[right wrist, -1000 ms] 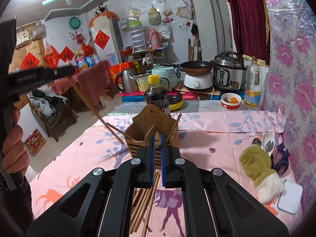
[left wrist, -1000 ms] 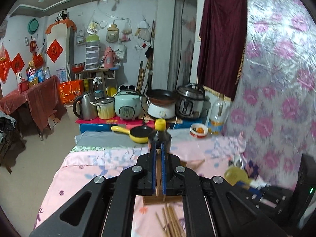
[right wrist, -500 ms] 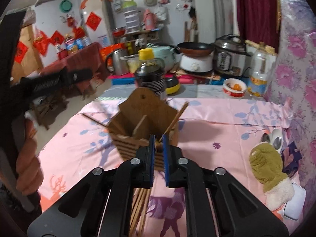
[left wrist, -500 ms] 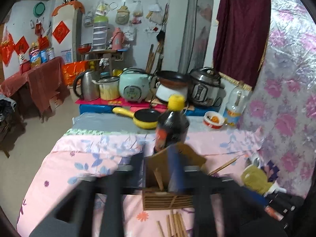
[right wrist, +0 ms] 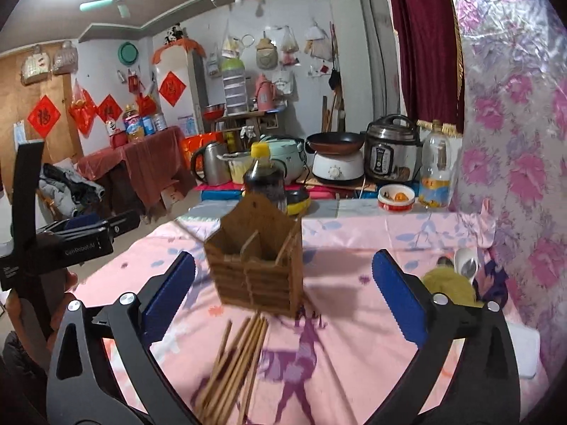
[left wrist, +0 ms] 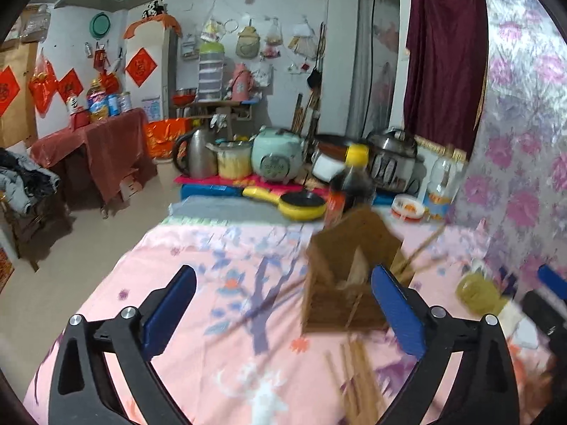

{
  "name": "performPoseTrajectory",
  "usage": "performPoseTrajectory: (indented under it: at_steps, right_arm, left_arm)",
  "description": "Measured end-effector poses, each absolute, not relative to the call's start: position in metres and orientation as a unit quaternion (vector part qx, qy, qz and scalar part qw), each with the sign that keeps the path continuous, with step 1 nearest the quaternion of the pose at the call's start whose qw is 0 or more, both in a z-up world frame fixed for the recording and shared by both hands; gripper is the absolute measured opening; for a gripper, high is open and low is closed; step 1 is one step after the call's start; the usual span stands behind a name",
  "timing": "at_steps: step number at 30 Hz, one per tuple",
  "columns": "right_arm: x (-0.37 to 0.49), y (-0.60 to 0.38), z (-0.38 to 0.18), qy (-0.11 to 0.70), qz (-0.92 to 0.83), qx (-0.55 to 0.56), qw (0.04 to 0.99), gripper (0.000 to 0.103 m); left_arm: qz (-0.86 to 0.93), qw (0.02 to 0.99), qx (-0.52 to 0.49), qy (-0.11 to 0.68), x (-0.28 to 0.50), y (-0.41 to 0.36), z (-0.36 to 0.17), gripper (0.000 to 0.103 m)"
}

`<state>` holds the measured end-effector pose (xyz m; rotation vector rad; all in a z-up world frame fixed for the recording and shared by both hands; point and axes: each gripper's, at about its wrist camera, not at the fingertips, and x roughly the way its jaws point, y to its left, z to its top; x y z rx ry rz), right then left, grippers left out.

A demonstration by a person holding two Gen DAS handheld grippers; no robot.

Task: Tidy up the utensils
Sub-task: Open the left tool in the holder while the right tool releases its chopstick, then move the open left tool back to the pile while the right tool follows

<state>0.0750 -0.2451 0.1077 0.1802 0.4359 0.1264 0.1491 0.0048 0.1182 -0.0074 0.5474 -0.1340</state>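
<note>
Both the left gripper [left wrist: 283,304] and right gripper [right wrist: 283,288] are opening, jaws wide and empty, while the loose chopsticks [right wrist: 235,357] are lying lengthwise near the right gripper, just before the wooden holder [right wrist: 257,269] on the table [right wrist: 354,318].

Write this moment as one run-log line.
left hand-held gripper: opening, empty | right hand-held gripper: opening, empty | chopsticks: loose before wooden holder
</note>
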Motion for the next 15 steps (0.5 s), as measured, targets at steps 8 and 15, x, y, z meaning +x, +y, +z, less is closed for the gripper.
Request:
performPoseTrajectory:
  at_steps: [8, 15]
  right_arm:
    - [0.069, -0.236, -0.006, 0.359, 0.093, 0.048, 0.927, 0.097]
    - [0.077, -0.222, -0.037, 0.398, 0.058, -0.03, 0.915, 0.097]
  left_arm:
    - [-0.062, 0.92, 0.034, 0.387, 0.13, 0.018, 0.017, 0.097]
    - [-0.089, 0.898, 0.067, 0.426, 0.127, 0.003, -0.009, 0.097]
